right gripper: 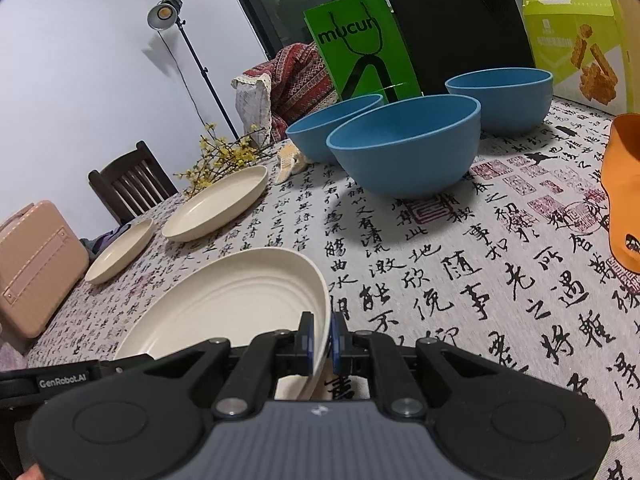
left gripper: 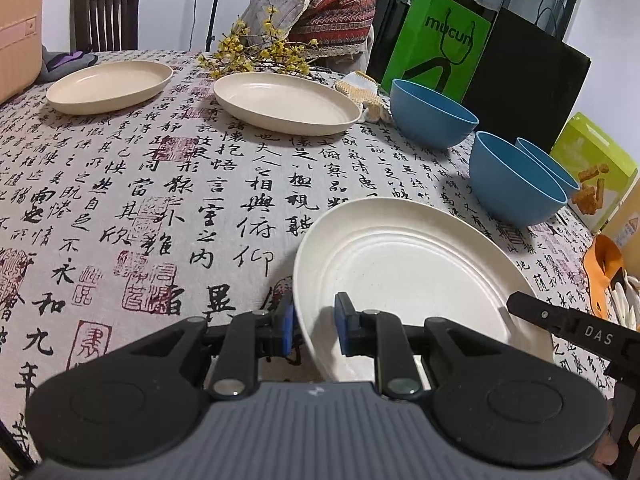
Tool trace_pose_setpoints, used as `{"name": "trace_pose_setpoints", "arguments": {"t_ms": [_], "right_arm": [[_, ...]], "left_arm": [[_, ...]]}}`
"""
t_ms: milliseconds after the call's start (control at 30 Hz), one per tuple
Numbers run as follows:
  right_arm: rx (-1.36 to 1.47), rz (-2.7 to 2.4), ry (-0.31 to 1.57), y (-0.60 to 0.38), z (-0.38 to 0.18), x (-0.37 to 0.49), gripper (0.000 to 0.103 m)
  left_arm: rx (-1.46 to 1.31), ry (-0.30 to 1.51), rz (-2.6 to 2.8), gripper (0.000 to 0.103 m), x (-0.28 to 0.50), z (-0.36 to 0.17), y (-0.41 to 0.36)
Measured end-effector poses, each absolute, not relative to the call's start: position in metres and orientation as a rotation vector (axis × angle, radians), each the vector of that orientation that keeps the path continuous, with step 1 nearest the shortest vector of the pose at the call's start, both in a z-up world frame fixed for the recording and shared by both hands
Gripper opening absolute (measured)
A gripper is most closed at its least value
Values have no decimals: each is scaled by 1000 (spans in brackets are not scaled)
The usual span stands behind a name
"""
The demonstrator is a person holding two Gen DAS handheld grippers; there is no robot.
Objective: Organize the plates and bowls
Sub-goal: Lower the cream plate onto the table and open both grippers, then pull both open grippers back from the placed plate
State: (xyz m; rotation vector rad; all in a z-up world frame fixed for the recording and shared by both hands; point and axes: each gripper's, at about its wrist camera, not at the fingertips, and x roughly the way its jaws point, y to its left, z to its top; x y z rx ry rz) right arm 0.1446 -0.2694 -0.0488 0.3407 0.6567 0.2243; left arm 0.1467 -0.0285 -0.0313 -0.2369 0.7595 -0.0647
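Note:
A cream plate (left gripper: 408,264) (right gripper: 232,304) lies nearest on the calligraphy tablecloth. My left gripper (left gripper: 315,328) stands open astride its left rim, one pad outside and one over the plate's inside. My right gripper (right gripper: 321,340) is shut on the plate's right rim, and its black body (left gripper: 576,328) shows at the plate's right side in the left wrist view. Two more cream plates (left gripper: 108,84) (left gripper: 284,100) sit at the far left. Three blue bowls (left gripper: 432,116) (left gripper: 512,180) (left gripper: 548,160) stand upright at the far right.
A pink case (left gripper: 16,28) stands at the table's left edge. Yellow flowers (left gripper: 256,48), a green bag (left gripper: 436,44) and a snack box (left gripper: 596,168) line the back and right. An orange object (right gripper: 624,196) lies at the right. A dark chair (left gripper: 104,12) stands behind.

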Motion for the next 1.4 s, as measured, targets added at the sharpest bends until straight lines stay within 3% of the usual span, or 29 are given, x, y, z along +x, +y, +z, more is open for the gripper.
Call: {"name": "trace_pose_setpoints", "arguments": {"t_ms": [400, 500, 600, 667, 700, 767, 867, 1000, 1400], "right_arm": [[330, 240, 635, -271, -52, 142, 13], [293, 242, 599, -269, -48, 138, 15], [264, 251, 554, -268, -43, 133, 29], [237, 256, 518, -265, -39, 130, 52], [224, 259, 501, -264, -37, 128, 57], [195, 264, 472, -260, -35, 125, 72], [171, 270, 438, -257, -33, 123, 88], [154, 277, 390, -257, -34, 121, 103], [165, 292, 380, -264, -39, 123, 103]], "left_arm": [[-249, 718, -91, 22, 141, -30, -23], [-233, 671, -88, 35, 135, -24, -20], [-195, 612, -65, 55, 129, -17, -18], [-178, 576, -57, 69, 125, -14, -15], [-167, 562, -52, 73, 123, -13, -13], [-144, 534, -35, 90, 119, -11, -8], [-126, 485, -9, 103, 112, -9, 0], [-106, 446, 15, 103, 104, -8, 17], [-101, 385, 72, 103, 97, -7, 73]]}}
